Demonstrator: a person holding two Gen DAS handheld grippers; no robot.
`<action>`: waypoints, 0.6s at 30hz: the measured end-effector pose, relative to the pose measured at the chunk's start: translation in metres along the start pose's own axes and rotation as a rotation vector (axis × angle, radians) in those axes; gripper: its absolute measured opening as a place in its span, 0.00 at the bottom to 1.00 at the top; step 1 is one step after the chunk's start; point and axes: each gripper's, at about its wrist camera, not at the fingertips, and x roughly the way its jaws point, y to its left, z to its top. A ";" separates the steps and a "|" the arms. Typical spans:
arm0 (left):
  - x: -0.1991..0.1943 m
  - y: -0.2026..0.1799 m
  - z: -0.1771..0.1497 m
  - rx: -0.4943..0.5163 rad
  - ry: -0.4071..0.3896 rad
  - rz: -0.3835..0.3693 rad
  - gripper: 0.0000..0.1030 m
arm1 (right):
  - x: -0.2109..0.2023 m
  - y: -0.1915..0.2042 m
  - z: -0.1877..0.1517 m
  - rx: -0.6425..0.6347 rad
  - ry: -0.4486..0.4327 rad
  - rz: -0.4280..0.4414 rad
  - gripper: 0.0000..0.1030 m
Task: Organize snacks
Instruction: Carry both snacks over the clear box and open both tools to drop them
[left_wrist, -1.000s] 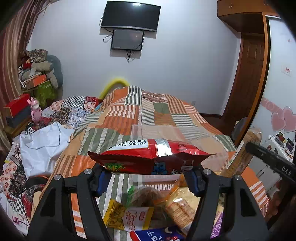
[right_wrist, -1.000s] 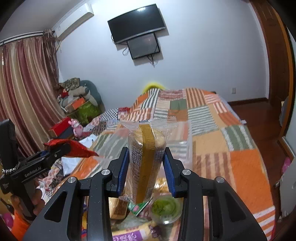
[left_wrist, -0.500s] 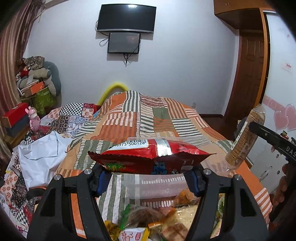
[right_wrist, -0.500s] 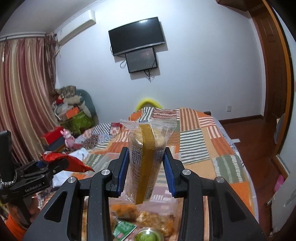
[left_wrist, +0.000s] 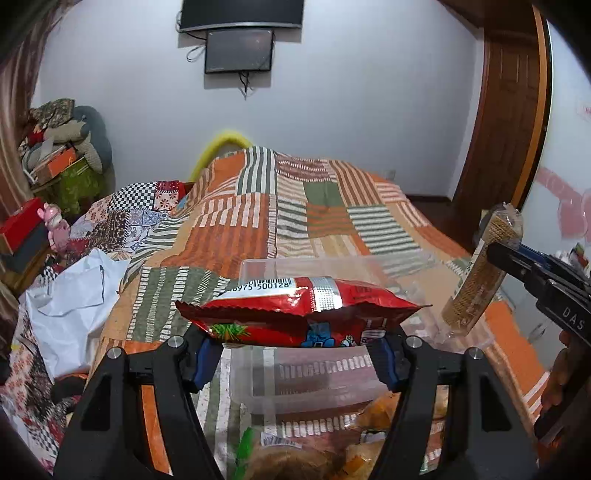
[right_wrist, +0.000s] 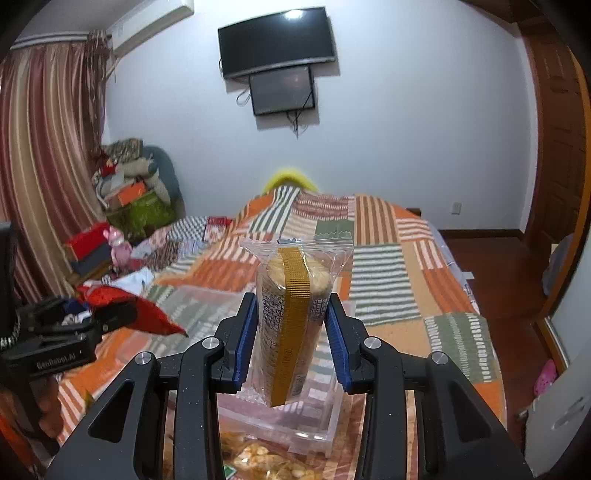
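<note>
Claws both loaded: L claw (left_wrist: 297, 356) w/ red snack bag (left_wrist: 303, 314), R claw (right_wrist: 291, 338) w/ biscuit pack (right_wrist: 291, 317).

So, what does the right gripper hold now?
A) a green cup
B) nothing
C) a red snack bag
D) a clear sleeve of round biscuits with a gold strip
D: in the right wrist view the right gripper is shut on the biscuit sleeve, while the red bag sits in the left gripper.

Wall-mounted television (right_wrist: 276, 40), patchwork quilt (left_wrist: 295, 221)
</note>
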 end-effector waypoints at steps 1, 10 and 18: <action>0.003 -0.002 0.000 0.010 0.006 0.005 0.65 | 0.003 -0.002 0.000 -0.002 0.013 0.001 0.32; 0.028 -0.006 -0.001 0.030 0.080 -0.039 0.65 | 0.033 -0.004 -0.007 -0.017 0.138 0.022 0.32; 0.044 -0.014 -0.008 0.074 0.132 -0.021 0.67 | 0.050 0.010 -0.008 -0.062 0.186 0.036 0.33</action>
